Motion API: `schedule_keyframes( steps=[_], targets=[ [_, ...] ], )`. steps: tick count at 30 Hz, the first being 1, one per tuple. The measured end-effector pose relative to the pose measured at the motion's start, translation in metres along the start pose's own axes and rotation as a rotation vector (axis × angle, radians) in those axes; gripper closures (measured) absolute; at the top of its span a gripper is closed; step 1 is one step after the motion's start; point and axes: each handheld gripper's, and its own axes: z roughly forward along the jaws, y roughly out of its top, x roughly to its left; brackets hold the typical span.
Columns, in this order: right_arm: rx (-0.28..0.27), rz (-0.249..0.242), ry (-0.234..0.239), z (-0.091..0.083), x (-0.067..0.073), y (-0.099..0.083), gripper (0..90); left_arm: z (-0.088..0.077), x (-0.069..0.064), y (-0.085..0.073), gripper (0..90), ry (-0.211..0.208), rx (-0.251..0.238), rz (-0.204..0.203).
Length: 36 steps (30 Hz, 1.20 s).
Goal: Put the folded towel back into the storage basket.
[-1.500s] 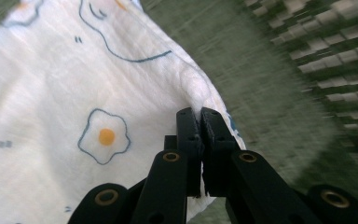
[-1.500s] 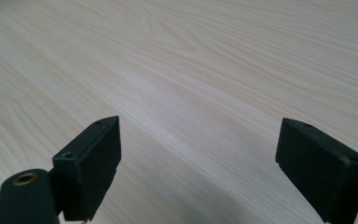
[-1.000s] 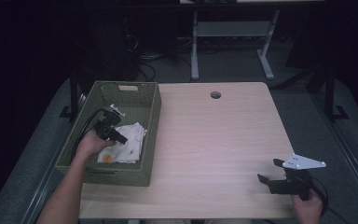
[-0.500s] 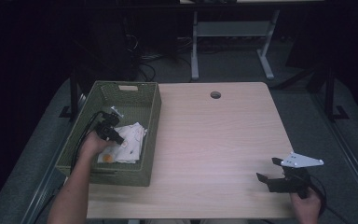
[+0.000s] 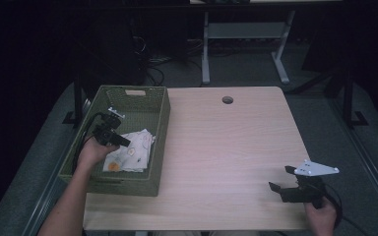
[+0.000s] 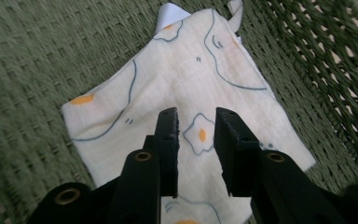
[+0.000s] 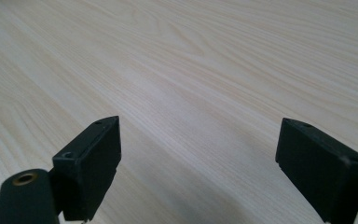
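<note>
A cream cloth (image 6: 177,70) printed with fried eggs lies flat on the floor of a green woven basket (image 5: 162,132), and shows in the high view as a pale cloth (image 5: 137,150). My left gripper (image 6: 196,119) hovers just above it. Its jaws have just been opening and stand a small gap apart with nothing pinched between them. In the high view the left gripper (image 5: 124,142) is inside the basket near its left wall. My right gripper (image 5: 279,178) rests wide open near the table's front right corner, over bare wood (image 7: 198,140).
The basket's woven walls (image 6: 335,56) rise close around the left gripper. The light wooden table (image 5: 226,147) has a round cable hole (image 5: 227,100) at its far edge. Dark floor and a desk frame (image 5: 205,44) lie beyond.
My left hand has shifted a little up and toward the basket's left wall, off the cloth's middle. The cloth stays lying in the basket. The right gripper has kept still.
</note>
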Motion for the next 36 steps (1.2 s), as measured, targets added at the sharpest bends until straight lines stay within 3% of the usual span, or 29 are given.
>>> schedule_keyframes(
  steps=[5, 7, 16, 29, 32, 36],
  targets=[
    [0.006, -0.002, 0.001, 0.0, 0.002, 0.0, 13.5, -0.014, -0.007, -0.006, 65.5, -0.022, -0.063, -0.02],
    [-0.001, -0.003, 0.004, -0.001, 0.002, 0.0, 13.5, -0.017, -0.008, -0.009, 65.1, -0.014, -0.066, -0.023],
    [-0.004, -0.011, 0.009, -0.001, 0.004, 0.0, 13.5, -0.028, -0.007, -0.023, 55.5, -0.052, -0.14, -0.066],
    [-0.003, -0.013, 0.011, 0.0, 0.006, 0.001, 13.5, -0.036, -0.014, -0.031, 46.4, -0.066, -0.202, -0.069],
    [-0.004, -0.013, 0.012, 0.0, 0.006, 0.001, 13.5, -0.039, -0.015, -0.033, 44.8, -0.084, -0.214, -0.075],
    [-0.008, -0.018, 0.013, -0.001, 0.007, 0.001, 13.5, -0.042, -0.014, -0.036, 44.4, -0.145, -0.25, -0.1]
  ],
)
